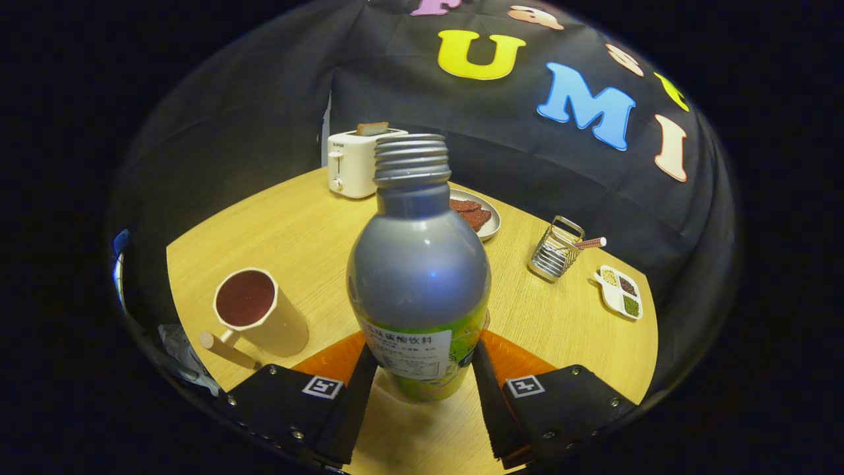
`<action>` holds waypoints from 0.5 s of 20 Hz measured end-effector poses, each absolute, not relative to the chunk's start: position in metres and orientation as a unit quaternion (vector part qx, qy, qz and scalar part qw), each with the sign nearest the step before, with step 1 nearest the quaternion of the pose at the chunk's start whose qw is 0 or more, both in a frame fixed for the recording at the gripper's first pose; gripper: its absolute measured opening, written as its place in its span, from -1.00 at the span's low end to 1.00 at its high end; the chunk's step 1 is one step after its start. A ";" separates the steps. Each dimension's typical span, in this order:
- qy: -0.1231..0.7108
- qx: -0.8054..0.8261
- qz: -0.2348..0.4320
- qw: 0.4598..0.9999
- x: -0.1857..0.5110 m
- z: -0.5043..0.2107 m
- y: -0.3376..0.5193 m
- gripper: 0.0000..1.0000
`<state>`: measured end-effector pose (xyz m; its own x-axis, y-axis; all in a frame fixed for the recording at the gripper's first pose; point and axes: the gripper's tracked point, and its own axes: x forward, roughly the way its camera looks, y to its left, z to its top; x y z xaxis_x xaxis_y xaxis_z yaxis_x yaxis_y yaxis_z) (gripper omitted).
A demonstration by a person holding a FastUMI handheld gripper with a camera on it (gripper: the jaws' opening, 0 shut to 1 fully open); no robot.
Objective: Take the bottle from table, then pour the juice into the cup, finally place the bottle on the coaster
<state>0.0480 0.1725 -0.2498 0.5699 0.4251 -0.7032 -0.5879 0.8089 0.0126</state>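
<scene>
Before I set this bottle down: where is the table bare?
The bottle sits between the gripper fingers. Bare patches: between cup and toaster; between bottle and rack. Crowded: the far side, from toaster past plate and rack to dish.

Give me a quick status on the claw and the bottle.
Claw shut on the bottle, bottle upright, cap off. Cup left of the bottle, dark juice inside. Nothing between bottle and cup.
</scene>
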 end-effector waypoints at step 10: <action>0.344 -0.017 0.265 0.901 0.091 -0.258 0.173 0.51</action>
